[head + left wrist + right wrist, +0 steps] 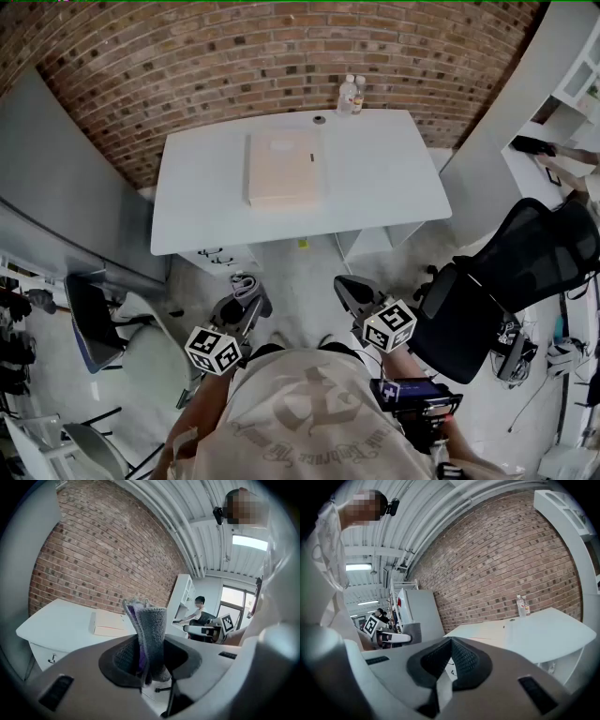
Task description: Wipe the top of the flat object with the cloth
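A brick wall [234,56] backs a white desk [384,178], and the person stands well back from it on the floor. On the left, the left gripper [246,298] has its fingers pinched on the cloth [151,630] — a grey and purple fold standing up out of the fingers, well short of the desk. Far ahead of both pairs of fingers, roughly between their lines, the flat object [286,169] lies on the desk, a pale tan slab with nothing touching its top. Beyond it, by the desk's back edge, stand two bottles [350,96]. On the right, the right gripper [349,289] has its fingers pressed together on nothing, held low and equally far from the desk. A black office chair [506,281] stands to the right of those fingers. By my judgement the wiping has not begun: the cloth is in hand — that much is done — but the approach, laying the cloth on the top and every stroke across it are left.
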Action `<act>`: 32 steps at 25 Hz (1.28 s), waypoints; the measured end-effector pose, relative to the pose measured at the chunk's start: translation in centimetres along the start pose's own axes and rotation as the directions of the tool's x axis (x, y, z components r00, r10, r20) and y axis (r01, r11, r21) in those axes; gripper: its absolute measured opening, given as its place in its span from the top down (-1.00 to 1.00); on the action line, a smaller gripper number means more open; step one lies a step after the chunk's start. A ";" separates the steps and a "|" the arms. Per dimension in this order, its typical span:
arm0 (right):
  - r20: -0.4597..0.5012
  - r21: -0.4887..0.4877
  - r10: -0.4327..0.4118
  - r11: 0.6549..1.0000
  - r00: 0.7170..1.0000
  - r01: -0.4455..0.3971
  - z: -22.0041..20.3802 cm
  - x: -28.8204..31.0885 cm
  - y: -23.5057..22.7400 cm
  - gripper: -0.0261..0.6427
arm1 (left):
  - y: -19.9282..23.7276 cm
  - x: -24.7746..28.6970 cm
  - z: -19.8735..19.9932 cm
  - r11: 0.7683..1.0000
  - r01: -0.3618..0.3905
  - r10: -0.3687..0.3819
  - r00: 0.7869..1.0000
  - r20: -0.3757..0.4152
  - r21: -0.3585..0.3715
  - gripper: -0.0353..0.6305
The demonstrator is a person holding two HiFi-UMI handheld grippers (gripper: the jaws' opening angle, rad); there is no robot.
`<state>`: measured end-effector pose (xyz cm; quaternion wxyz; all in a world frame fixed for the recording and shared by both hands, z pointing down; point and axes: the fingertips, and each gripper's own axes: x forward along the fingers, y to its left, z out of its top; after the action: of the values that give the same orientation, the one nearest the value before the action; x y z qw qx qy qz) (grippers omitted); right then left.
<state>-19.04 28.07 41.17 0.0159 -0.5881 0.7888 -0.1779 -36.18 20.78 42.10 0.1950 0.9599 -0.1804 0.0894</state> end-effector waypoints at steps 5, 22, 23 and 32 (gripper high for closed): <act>-0.015 -0.016 0.040 0.999 0.999 -0.040 0.4 -0.2 0.0 0.86 | -1.0 0.2 0.3 1.000 -0.023 0.023 1.000 0.010 0.002 0.52; -0.061 0.105 0.027 0.994 0.998 -0.021 -2.0 0.1 -3.7 0.86 | -2.3 2.6 -2.4 0.996 -0.070 0.066 0.995 -0.075 -0.058 0.52; -0.065 0.108 0.024 0.994 0.998 -0.017 -2.2 -0.1 -4.1 0.86 | -2.5 2.8 -2.7 0.995 -0.074 0.069 0.994 -0.083 -0.061 0.52; -0.094 0.127 0.035 0.992 0.995 -0.023 -3.5 -2.0 -7.1 0.86 | -4.0 5.7 -3.7 0.989 -0.127 0.117 0.985 -0.123 -0.077 0.51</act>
<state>-12.74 29.11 46.22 0.0177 -0.5654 0.7843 -0.2548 -29.78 23.91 45.53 0.2397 0.9310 -0.2308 0.1502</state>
